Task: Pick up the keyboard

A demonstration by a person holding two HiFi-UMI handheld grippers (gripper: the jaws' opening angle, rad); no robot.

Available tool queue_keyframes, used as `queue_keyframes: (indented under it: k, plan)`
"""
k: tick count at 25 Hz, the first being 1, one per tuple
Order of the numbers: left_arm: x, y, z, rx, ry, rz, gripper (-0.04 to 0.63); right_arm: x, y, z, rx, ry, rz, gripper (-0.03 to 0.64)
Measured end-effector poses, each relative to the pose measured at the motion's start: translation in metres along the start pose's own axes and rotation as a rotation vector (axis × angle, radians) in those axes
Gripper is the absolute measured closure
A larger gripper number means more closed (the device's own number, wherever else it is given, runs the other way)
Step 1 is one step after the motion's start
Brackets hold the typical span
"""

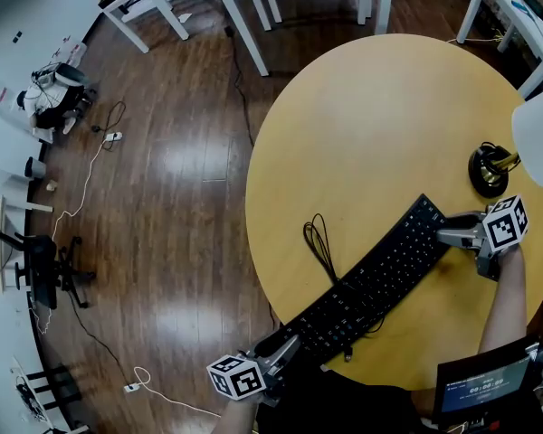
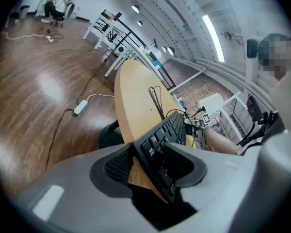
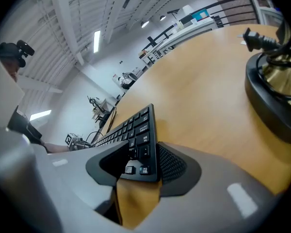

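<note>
Fingers [image 2: 184,161] of the left gripper [image 1: 285,351] stand around the left end of the keyboard [image 1: 371,283] but are open: a strip of desk [image 1: 371,107] shows between one finger and the keys. This end reaches a little past the desk edge, which I think lets a finger go under it. The keyboard lies slantwise near the front edge, with a loop of black cable [image 1: 319,242] beside it. At its right end the right gripper [image 1: 452,233] seems closed on the board, both fingers against it. One gripper at each end should keep so long a board level. The lamp base [image 1: 489,170] stands near.
</note>
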State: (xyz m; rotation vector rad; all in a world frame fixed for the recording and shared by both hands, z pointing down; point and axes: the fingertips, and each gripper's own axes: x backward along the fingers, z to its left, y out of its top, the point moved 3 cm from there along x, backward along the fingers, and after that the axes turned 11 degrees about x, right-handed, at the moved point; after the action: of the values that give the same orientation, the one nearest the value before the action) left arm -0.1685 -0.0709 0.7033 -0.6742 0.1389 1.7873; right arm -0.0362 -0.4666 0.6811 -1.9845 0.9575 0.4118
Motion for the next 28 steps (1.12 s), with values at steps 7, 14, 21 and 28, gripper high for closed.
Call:
queue_keyframes:
  k: [7, 14, 21, 28]
  plan:
    - [0.007, -0.001, -0.002, 0.042, -0.055, 0.025, 0.417, -0.001, -0.004, 0.004, -0.081, -0.016, -0.062, 0.438]
    - [0.038, 0.027, -0.022, 0.070, -0.063, -0.053, 0.454, 0.008, 0.008, 0.025, -0.151, -0.028, -0.256, 0.449]
    - [0.081, 0.095, -0.086, -0.038, -0.139, -0.128, 0.456, 0.057, 0.043, 0.084, -0.147, -0.102, -0.448, 0.448]
    - [0.117, 0.156, -0.167, -0.191, -0.218, -0.107, 0.454, 0.133, 0.086, 0.159, -0.095, -0.233, -0.635, 0.449]
